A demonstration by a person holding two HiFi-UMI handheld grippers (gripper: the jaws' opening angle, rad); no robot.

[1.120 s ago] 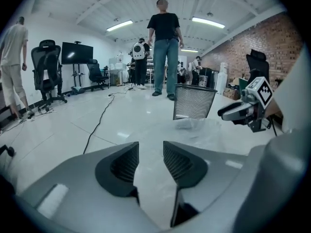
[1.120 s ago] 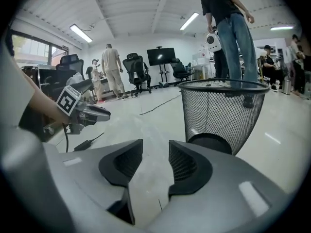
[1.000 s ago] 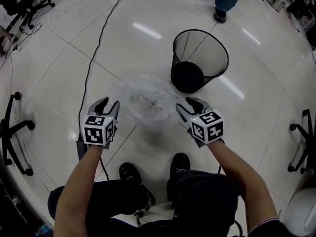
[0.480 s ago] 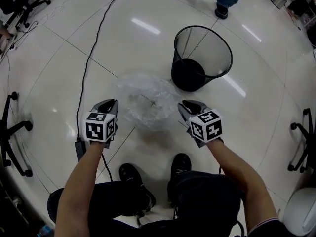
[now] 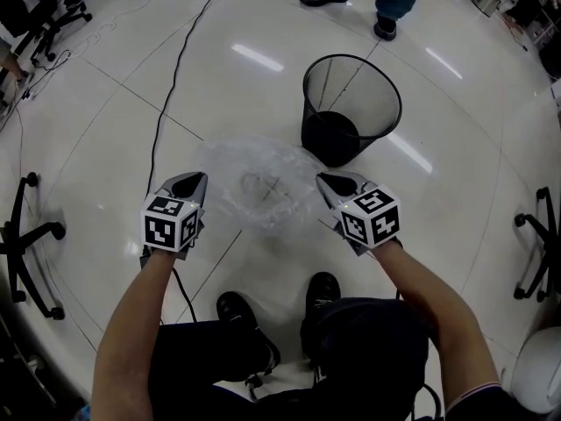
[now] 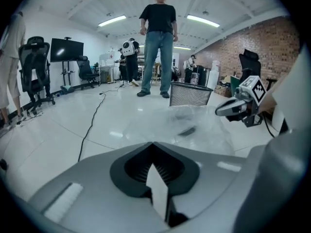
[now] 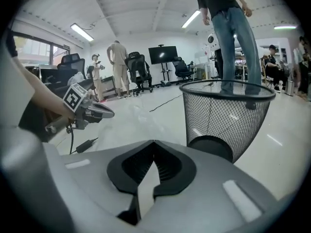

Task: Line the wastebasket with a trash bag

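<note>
Holds the trash bag stretched across frame centre, just below the wastebasket, between left gripper and right gripper. Fingers pressed together on both, apparently pinching opposite edges, though film too clear to confirm at the pads. Should handle light, limp, slippery, easily torn; best taken at the mouth's rim. Runs longest left to right, broad face toward the camera

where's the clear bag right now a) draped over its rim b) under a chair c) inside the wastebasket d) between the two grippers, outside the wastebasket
d: the clear bag spreads between the left gripper and right gripper, short of the unlined wastebasket.
</note>
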